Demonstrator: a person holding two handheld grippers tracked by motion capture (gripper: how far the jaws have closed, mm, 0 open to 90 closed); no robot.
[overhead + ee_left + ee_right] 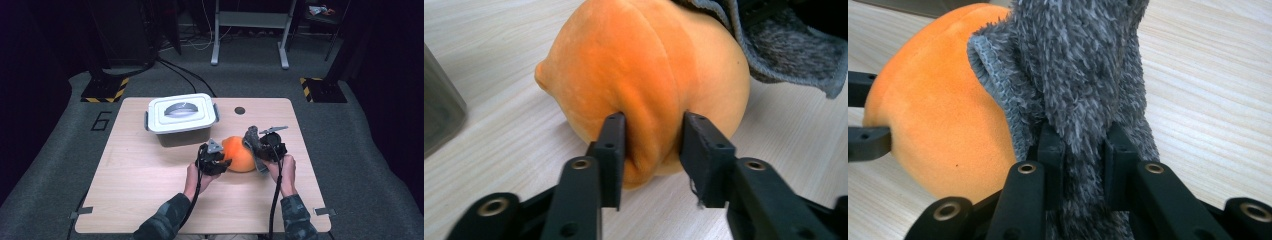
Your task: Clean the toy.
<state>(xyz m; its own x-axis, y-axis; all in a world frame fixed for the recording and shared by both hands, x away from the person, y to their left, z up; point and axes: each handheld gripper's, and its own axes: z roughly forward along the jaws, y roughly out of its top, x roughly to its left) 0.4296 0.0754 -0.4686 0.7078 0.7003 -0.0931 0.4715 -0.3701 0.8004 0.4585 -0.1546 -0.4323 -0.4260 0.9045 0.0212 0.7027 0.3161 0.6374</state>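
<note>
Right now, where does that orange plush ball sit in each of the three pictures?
High view: orange plush ball at table centre, between both tongs.
Left gripper view: upper middle, pinched by the left tongs.
Right gripper view: left side.
Shared landmark: the grey fuzzy cloth draped against it.

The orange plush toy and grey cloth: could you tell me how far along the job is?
Done: left gripper pinches a fold of the orange plush toy; right gripper clamps the grey cloth. In hand: cloth held against the toy. Left: unclear; the lidded white box remains closed.
</note>
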